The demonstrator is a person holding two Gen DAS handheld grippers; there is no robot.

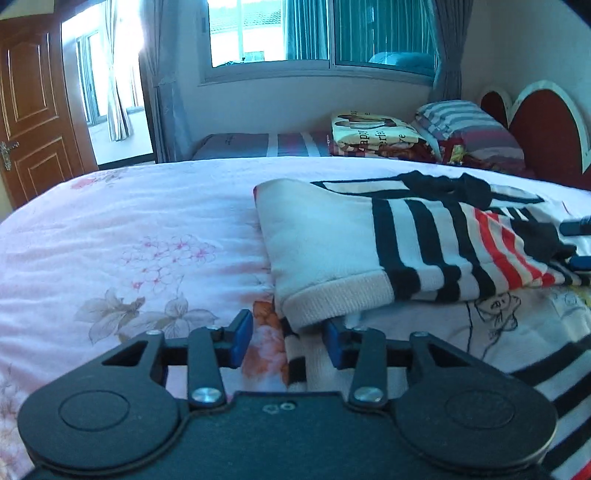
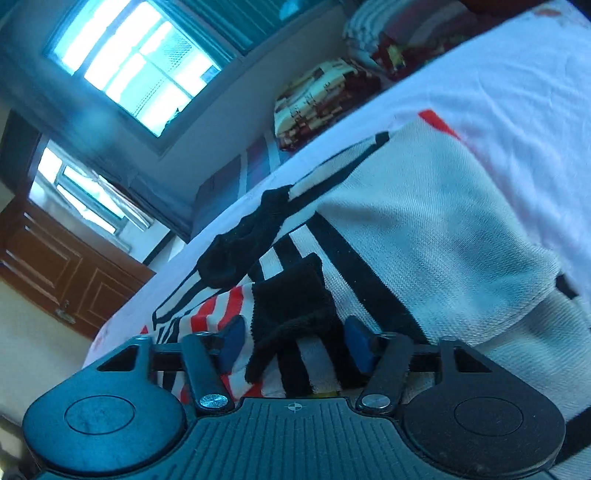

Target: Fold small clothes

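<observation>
Sweater [image 1: 332,243] lies on bed [image 1: 129,229], long axis running rightward from cuff [image 1: 332,299]. Left gripper [image 1: 288,338] wide open, nothing held, cuff just ahead. Right gripper [image 2: 295,343] wide open, black cuff [image 2: 295,299] between fingers, not gripped.

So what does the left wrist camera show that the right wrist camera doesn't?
Left only: the left gripper, jaws open around the sweater's ribbed cuff, the floral bedsheet and the red headboard.
Right only: the right gripper, jaws open around a black cuff.
Both: the striped sweater, the window, the wooden door and the folded blanket.
</observation>
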